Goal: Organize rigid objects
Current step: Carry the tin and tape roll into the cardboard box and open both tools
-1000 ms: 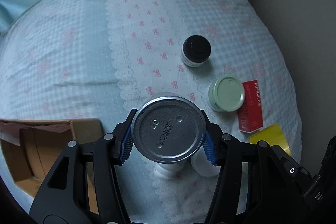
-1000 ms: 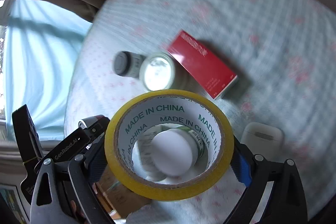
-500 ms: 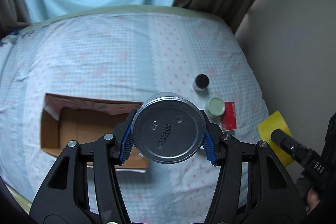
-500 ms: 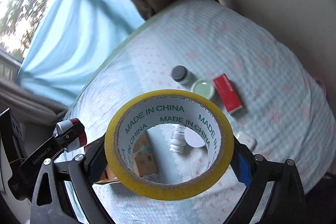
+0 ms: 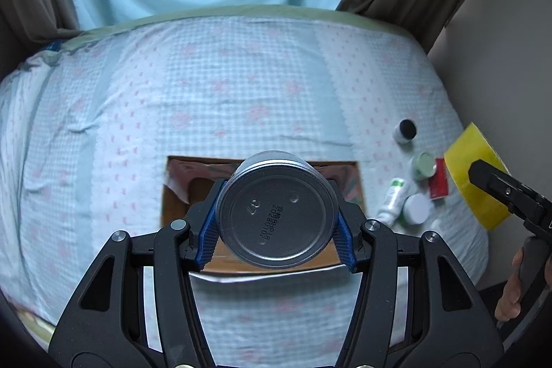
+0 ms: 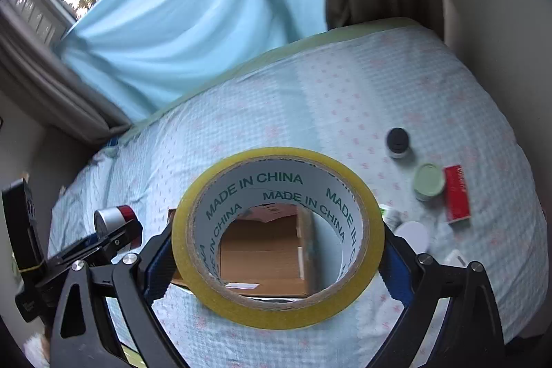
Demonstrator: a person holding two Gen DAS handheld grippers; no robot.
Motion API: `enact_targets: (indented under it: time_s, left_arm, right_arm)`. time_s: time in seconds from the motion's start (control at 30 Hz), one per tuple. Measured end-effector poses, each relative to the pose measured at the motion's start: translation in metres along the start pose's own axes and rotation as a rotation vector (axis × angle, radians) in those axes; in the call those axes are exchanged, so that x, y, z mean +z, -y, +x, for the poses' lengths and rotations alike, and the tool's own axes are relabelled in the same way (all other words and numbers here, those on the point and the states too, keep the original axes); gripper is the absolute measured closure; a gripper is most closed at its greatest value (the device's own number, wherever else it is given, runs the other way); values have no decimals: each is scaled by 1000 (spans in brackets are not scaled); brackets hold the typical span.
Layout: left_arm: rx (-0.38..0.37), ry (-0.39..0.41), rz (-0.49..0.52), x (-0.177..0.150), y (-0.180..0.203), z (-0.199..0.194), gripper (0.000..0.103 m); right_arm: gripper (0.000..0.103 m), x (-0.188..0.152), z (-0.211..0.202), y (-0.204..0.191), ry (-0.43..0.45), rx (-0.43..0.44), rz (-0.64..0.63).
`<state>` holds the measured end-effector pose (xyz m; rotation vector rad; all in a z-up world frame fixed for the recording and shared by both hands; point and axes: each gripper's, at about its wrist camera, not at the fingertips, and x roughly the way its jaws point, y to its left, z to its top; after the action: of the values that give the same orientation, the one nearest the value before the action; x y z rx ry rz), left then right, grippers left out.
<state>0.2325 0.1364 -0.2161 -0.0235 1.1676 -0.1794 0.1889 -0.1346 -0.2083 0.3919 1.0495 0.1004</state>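
The can [image 5: 277,212] and tape roll [image 6: 278,237] hide most of the box [image 5: 179,195].

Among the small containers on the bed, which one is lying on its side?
The white bottle with the green band, between the cardboard box and the white-lidded jar. The black-lidded jar and green-lidded jar stand upright, lids up.

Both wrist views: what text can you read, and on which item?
"MADE IN CHINA", repeated: inner core of the yellow tape roll.
Stamped code under the metal can: too blurred to read.
White print on the red box: too small.
Label on the white bottle: illegible.
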Motion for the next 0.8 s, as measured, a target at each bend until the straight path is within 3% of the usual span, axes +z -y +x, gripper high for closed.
enact_targets:
  time_s: [0.37, 0.57, 0.8]
  left_arm:
    - [1, -205, 82, -13, -68, 120, 51]
    - [8, -312, 85, -25, -79, 178, 51]
    - [20, -380, 120, -30, -77, 222, 51]
  right_arm:
    - [7, -36, 135, -89, -199, -83, -267]
    - [7, -59, 212, -90, -367, -114, -401]
    - [7, -79, 258, -88, -459, -93, -486]
